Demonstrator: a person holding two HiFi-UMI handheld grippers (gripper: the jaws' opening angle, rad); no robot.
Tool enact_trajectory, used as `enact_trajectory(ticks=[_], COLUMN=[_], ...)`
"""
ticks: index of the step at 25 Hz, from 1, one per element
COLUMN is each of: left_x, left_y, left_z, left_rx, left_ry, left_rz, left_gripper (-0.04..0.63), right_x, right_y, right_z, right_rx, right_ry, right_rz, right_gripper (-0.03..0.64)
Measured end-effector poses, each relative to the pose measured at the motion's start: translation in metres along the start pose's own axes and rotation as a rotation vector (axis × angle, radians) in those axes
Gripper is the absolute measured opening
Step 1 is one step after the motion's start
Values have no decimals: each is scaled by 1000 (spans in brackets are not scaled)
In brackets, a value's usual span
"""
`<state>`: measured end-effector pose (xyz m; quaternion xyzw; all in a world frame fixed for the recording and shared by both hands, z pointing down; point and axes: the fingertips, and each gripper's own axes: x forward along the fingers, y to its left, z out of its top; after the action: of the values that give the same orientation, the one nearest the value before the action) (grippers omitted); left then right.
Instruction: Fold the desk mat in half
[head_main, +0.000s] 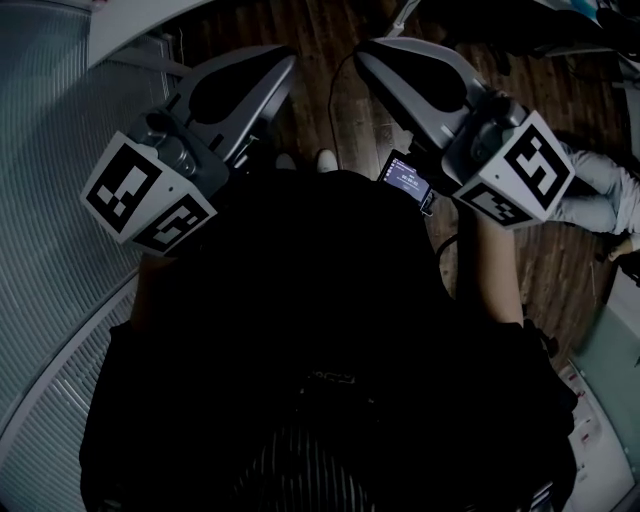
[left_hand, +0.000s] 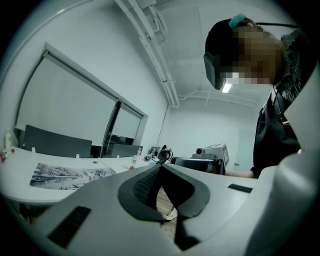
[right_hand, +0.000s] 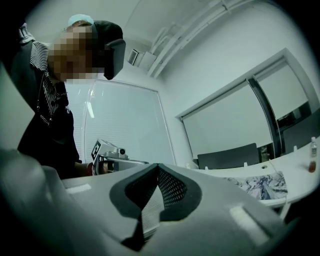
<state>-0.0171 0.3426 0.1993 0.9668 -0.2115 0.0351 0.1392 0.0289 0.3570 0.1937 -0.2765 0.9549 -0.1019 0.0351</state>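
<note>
Evidently not started: desk mat (left_hand: 70, 176) lies flat by the worktop (left_hand: 17, 172) near edge, well apart from me. Left gripper (left_hand: 161, 166) and right gripper (right_hand: 158, 165): jaws closed, empty. Next I approach, open, and take one mat edge.

No legible text anywhere. Phone screen (head_main: 405, 180): lit lines, too small to read. Dark garment (head_main: 330, 378): tiny print, illegible. Left marker cube (head_main: 148, 195), right marker cube (head_main: 520, 170): black-white square patterns only.

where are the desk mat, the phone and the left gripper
desk mat (left_hand: 70, 176): left gripper view, middle of its printed top
phone (head_main: 404, 180): head view, on its lit screen
left gripper (left_hand: 161, 166): left gripper view, where its shut fingertips meet
</note>
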Motion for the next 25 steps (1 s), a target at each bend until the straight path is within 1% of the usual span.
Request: enact_trajectory(ticks=[8, 11, 15, 18, 21, 23, 25], left_x=[-4, -3, 5, -4, -11, -6, 10], left_y=[0, -3, -8, -5, 3, 6, 6], left_z=[0, -3, -10, -14, -20, -26, -25], left_rx=[1, -4, 2, -9, 0, -13, -28], left_ry=[-4, -1, 18, 29, 23, 14, 22], left_rz=[24, 9, -51, -51, -53, -65, -84], left_gripper=[8, 9, 8, 8, 8, 8, 8], right_x=[8, 6, 2, 1, 0, -6, -17], right_y=[3, 2, -2, 1, 1, -3, -18], right_z=[1, -2, 1, 2, -10, -15, -14], right_rx=[-2, 12, 6, 5, 15, 18, 38], right_ry=[-3, -5, -18, -38, -46, -52, -61], right_rz=[45, 40, 14, 4, -15, -42, -74], right_gripper=[2, 2, 2, 2, 2, 2, 2])
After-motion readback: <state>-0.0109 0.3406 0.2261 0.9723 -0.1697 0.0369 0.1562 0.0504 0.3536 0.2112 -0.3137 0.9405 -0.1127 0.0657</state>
